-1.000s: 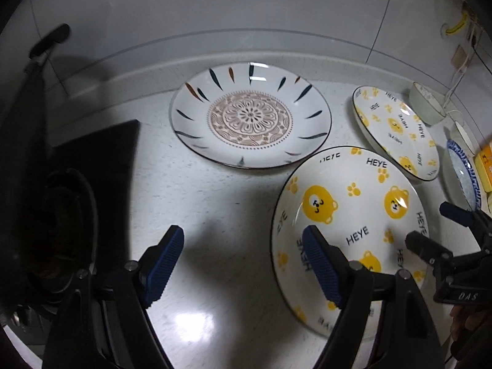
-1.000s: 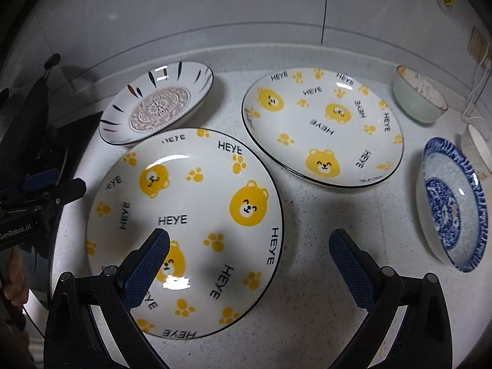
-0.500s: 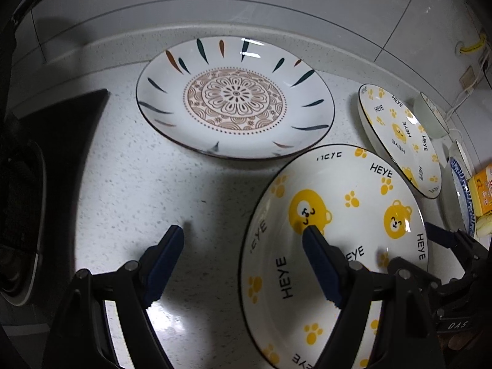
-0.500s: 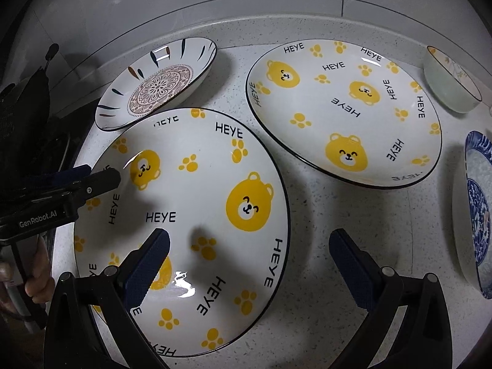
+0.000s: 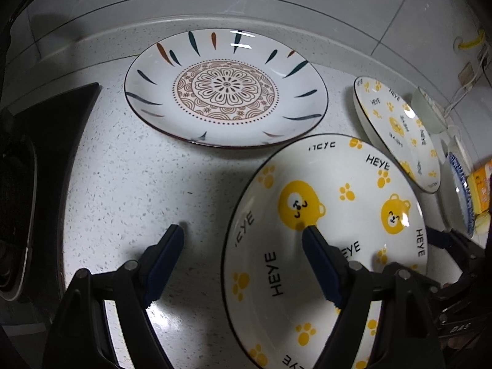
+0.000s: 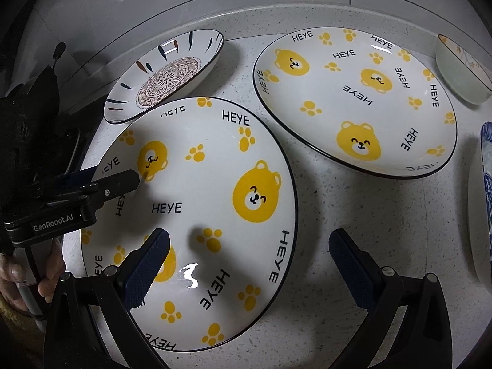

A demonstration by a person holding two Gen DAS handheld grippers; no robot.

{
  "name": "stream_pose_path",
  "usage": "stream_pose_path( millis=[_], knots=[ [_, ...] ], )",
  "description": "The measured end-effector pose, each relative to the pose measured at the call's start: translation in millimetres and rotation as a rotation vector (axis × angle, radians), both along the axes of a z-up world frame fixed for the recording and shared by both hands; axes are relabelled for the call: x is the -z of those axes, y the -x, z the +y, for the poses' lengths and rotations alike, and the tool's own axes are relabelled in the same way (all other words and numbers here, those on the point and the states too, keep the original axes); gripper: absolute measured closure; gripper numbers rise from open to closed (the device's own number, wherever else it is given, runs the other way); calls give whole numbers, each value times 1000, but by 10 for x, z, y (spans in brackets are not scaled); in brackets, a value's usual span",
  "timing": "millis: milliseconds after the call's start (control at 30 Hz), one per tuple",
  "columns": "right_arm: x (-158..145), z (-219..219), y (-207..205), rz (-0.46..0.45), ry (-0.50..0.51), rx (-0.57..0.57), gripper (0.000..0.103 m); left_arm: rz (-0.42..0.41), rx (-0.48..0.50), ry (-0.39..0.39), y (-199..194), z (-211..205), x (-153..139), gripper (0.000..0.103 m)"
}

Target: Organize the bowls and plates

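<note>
On the left I keep my left gripper (image 5: 243, 240) with jaws released astride the left rim of the near bear plate (image 6: 190, 215) lying flat on the counter (image 5: 129, 184), and my right gripper (image 6: 249, 246), also released, straddles its right rim, so I should clench both gently before lifting level.

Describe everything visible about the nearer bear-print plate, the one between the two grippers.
The nearer bear plate is a round, glossy white dish, ceramic by its look, with a thin dark rim line, yellow bear faces, paw prints and black "HEYE" lettering. It sits on the speckled counter. Both open grippers straddle its rim: the left gripper at its left edge, the right gripper at its right. Actual contact is unclear.
</note>
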State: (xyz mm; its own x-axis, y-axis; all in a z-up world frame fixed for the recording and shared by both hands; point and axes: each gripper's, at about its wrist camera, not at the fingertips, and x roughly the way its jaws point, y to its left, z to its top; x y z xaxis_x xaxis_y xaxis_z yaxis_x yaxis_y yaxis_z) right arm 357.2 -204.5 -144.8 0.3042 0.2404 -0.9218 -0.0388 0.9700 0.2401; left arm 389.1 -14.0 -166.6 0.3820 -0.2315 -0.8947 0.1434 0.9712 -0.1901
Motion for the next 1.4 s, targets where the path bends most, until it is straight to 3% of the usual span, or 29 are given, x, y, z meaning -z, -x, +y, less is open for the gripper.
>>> stream_pose_path(
  millis=[100,233,333,567,667,700,733,767,900,1133,1400],
  knots=[
    [11,2,-4,-1,0,-5,2,6,-11,48,-1,70,-8,24],
    [2,10,-7,-9,14,-14,9,14,14,47,5,79,-11,24],
    [-13,6,8,-23,40,-18,22,11,9,63,18,99,-13,24],
    [-37,-32,32,-33,59,-33,36,29,66,85,95,61,-23,27],
    [-51,-45,62,-43,54,-57,52,19,102,64,128,-1,-32,53],
    [-56,-52,77,-45,52,-62,59,24,102,63,126,-1,-32,68],
    [-61,-53,86,-47,45,-73,69,25,88,57,118,19,-29,75],
    [-61,-42,85,-48,35,-77,72,27,74,65,104,57,-25,79],
    [-65,-61,75,-45,22,-66,76,62,54,137,54,176,-11,84],
    [-81,-91,94,-48,23,-69,79,67,37,128,176,217,-23,85],
    [-186,130,359,-47,5,-95,81,52,-11,112,673,541,-170,85]
  ],
)
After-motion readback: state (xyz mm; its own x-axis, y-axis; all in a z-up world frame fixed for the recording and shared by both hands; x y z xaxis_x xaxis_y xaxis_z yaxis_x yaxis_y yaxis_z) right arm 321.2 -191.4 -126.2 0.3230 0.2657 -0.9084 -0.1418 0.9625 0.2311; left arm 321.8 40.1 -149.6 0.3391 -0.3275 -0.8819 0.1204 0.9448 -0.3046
